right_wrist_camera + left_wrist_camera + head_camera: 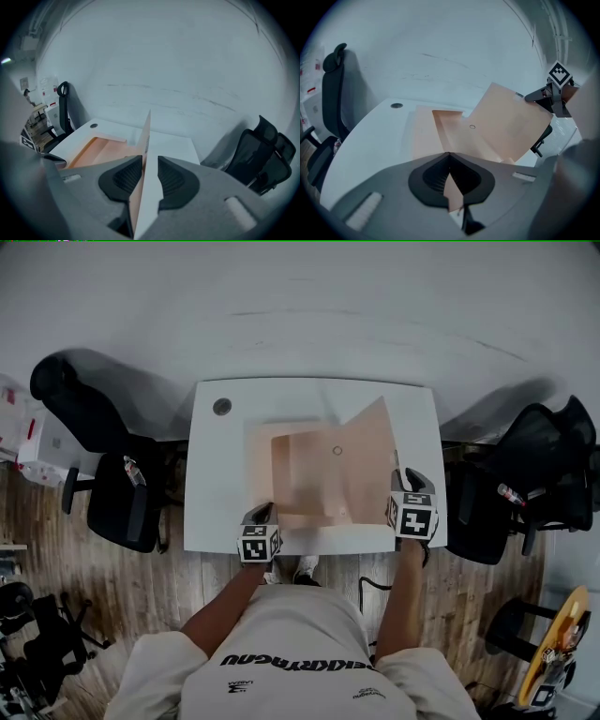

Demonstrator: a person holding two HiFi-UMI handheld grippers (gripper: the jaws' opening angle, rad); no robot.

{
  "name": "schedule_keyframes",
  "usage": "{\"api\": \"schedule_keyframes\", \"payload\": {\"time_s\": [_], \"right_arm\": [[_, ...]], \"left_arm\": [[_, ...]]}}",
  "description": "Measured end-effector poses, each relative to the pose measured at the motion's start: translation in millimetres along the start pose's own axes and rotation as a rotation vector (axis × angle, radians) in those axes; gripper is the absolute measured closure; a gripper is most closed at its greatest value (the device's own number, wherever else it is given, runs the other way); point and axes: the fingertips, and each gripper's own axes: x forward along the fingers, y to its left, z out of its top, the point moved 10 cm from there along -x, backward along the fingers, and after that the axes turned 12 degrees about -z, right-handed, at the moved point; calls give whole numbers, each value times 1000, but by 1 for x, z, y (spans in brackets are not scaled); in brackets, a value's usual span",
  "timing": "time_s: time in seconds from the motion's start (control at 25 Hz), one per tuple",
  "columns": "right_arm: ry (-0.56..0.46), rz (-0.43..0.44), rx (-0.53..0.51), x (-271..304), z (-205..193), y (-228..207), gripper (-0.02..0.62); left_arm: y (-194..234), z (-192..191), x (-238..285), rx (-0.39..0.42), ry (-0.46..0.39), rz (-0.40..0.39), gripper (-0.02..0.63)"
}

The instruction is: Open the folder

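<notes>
Head view: left gripper (pixel 261 514) at the near-left edge of the peach folder (pixel 305 474), jaws closed on a thin bottom flap, pinning it to the white desk (pixel 216 484); the folder lies flat mid-desk, its fold apparently running away from the person; the cover (pixel 370 451) stands tilted up on the right side; right gripper (pixel 405 482) is at the cover's free edge, jaws half apart, sheet edge-on between them, far pad clear of it; the cover likely drops rightward, so the right hand is the nearer one.

left hand-held gripper (pixel 449 159) clamped, right (pixel 150 164) parted
</notes>
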Motion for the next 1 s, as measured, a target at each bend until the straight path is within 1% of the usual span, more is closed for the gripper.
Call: {"api": "schedule_keyframes", "payload": {"time_s": [0.36,0.64,1.0], "right_arm": [[-54,42,-2,-15,1,11,466],[-93,69,32,-26,3,15,465],[-135,103,33,-43,4,25,460]], "left_arm": [[-4,2,-9,17,-31,-21,607],[-6,3,-16,36,-45,-34,607],[-8,3,-23,47,-61,-41,607]]}}
